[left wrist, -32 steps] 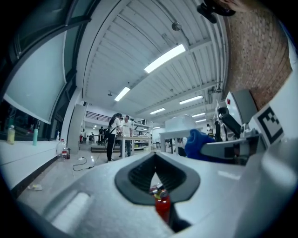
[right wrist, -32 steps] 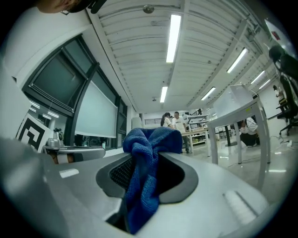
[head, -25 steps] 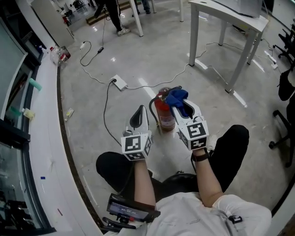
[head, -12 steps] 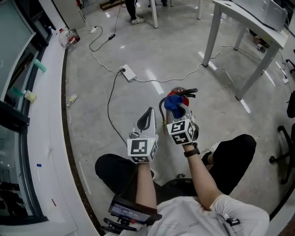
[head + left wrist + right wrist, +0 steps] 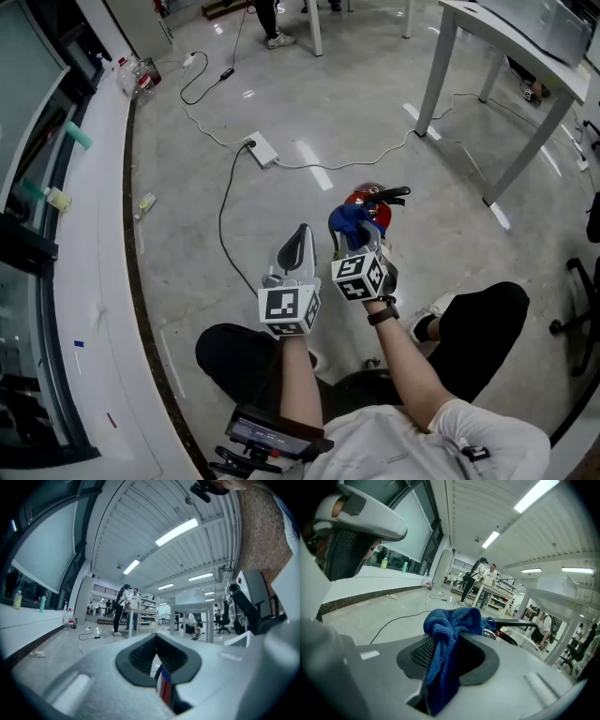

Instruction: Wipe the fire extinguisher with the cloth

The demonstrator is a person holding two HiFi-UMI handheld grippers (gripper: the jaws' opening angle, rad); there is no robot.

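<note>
The red fire extinguisher (image 5: 373, 208) stands on the grey floor between the person's knees, its black handle (image 5: 391, 195) pointing right. My right gripper (image 5: 348, 236) is shut on a blue cloth (image 5: 347, 221), which rests against the left side of the extinguisher's top. In the right gripper view the cloth (image 5: 451, 629) bunches out of the jaws of the right gripper (image 5: 449, 645), with the extinguisher's handle (image 5: 520, 622) just beyond. My left gripper (image 5: 300, 242) hovers to the left of the extinguisher, apart from it. In the left gripper view the left gripper (image 5: 157, 641) is shut and holds nothing.
A white power strip (image 5: 262, 150) with black and white cables lies on the floor ahead. White table legs (image 5: 430, 80) stand at the far right. A white ledge (image 5: 94, 244) runs along the left. A black chair base (image 5: 577, 314) is at the right edge.
The right gripper with the cloth has slid from over the extinguisher's top to its left side, nearer me. The left gripper has hardly moved. The head view has shifted.
</note>
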